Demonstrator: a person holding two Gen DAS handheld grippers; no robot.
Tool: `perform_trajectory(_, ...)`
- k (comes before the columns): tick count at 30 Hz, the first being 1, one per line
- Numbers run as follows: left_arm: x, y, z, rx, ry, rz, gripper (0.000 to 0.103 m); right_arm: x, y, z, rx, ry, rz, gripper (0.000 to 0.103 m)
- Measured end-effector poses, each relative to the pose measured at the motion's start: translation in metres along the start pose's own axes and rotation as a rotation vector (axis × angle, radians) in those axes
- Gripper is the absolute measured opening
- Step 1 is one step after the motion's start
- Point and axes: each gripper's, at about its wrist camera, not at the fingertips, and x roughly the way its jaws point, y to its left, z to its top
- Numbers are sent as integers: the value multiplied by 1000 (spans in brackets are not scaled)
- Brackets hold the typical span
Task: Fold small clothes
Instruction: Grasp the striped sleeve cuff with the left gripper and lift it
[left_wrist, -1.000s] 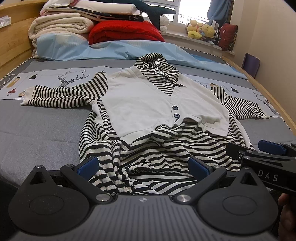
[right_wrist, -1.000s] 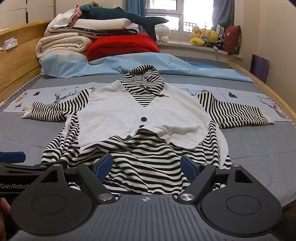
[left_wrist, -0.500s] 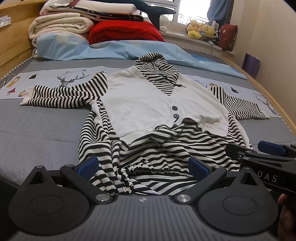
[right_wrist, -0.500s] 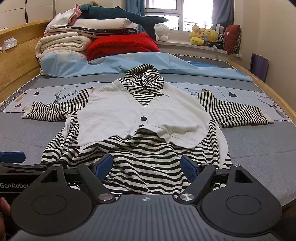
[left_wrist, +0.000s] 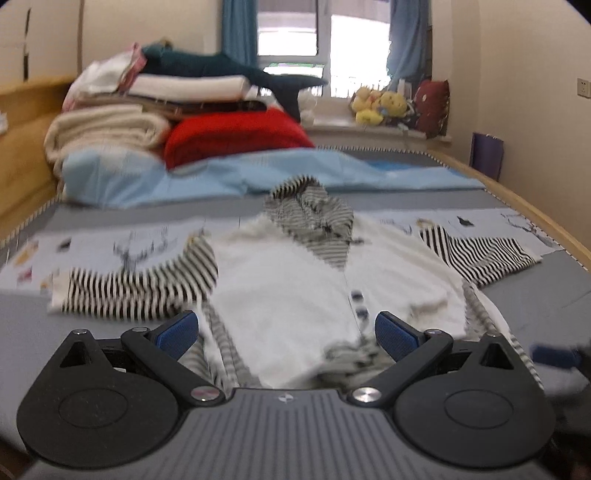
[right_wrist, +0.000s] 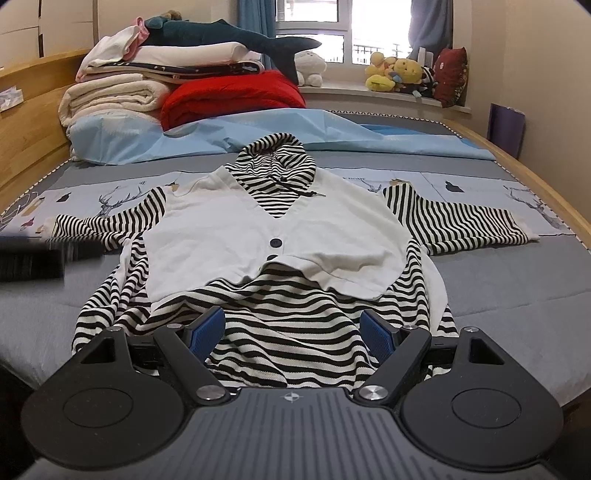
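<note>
Risk centres on the striped hoodie (right_wrist: 280, 236), which lies face up and spread across the grey bed (right_wrist: 517, 280), hood toward the far end, both sleeves out to the sides, and its white vest panel already rucked above the striped hem. Left gripper (left_wrist: 284, 330) is released, jaws wide, nothing between them, looking over the white chest panel; its view is blurred, so exact height above the cloth cannot be told. Right gripper (right_wrist: 293, 334) is likewise released, jaws spread over the near hem, holding nothing. Judged hazards: a pinch taking only the loose white layer would drag it off the striped body beneath and worsen the bunching; a grasp on the crumpled left side of the hem could lock the wrinkles into the fold; uneven lifts by the two grippers would skew the fold line. Sleeves lie well apart from both grippers and would need separate reaches. Surroundings: a light blue sheet (right_wrist: 332, 133) lies just beyond the hood, with stacked blankets (right_wrist: 114, 99) and a red cushion (right_wrist: 232, 98) at the far left, and plush toys (right_wrist: 395, 72) on the sill. None obstructs the garment, though the sheet limits room for a far-side fold.
</note>
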Motion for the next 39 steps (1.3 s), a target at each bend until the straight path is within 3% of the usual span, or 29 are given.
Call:
perform_trajectory(2, 18, 9, 17, 5, -23, 15, 99, 0, -2, 1, 7, -4, 0, 78)
perform_trajectory(4, 40, 22, 32, -2, -32, 41, 94, -1, -4, 2, 15, -10, 4, 68)
perform_trajectory(9, 112, 69, 53, -82, 18, 99, 76, -3, -12, 9, 33, -58, 5, 36)
perform_trajectory(14, 164, 132, 48, -175, 102, 132, 41, 0, -23, 29, 24, -76, 9, 35)
perform_trajectory(17, 181, 168, 44, -216, 114, 172, 28, 17, -28, 57, 12, -57, 48, 36)
perform_trajectory(19, 190, 189, 40, -250, 137, 195, 28, 36, -26, 82, -4, -60, 61, 38)
perform_trajectory(21, 197, 209, 37, -285, 151, 210, 28, 57, -23, 105, -10, -75, 89, 56)
perform_trajectory(23, 200, 229, 34, -321, 156, 246, 28, 81, -16, 129, -23, -103, 94, 62)
perform_trajectory(29, 212, 300, 13, -527, 186, 341, 28, 154, 4, 183, -19, -140, 108, 62)
perform_trajectory(33, 218, 343, -5, -661, 190, 394, 33, 189, 8, 184, -7, -168, 146, 62)
perform_trajectory(35, 221, 369, -17, -782, 202, 410, 35, 207, 6, 175, 28, -106, 142, 61)
perform_trajectory(37, 223, 387, -25, -877, 193, 410, 36, 224, 5, 171, 89, -12, 159, 55)
perform_trajectory(39, 224, 402, -31, -940, 179, 426, 40, 232, 7, 173, 101, 12, 181, 44)
